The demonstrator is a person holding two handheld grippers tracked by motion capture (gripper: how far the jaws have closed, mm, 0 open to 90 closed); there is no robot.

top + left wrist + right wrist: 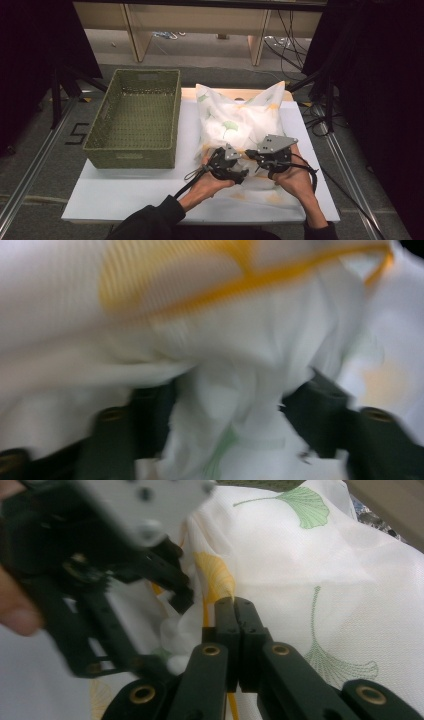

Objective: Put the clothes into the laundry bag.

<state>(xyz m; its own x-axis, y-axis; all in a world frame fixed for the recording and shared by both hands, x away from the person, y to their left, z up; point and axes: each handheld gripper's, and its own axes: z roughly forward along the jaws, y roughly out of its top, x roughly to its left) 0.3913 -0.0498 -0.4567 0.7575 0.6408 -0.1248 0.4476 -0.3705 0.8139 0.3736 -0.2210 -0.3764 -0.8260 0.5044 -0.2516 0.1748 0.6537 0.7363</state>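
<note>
High view looks down on the table; both gripper views sit close against the pillowcase.

Dim surroundings, blurred left gripper view

Room and obstacles around the pillow

Left half of table blocked at the back by basket, with a bare strip in front of it open for passage. Narrow gap left between basket and pillow. Right half taken up by pillow, bare margins showing only along right edge and near edge. Left gripper and right gripper crowded close together over pillow's near part, hardly any room between. Fabric bunched between left jaws; right jaws pinched tight on fabric edge.
</note>
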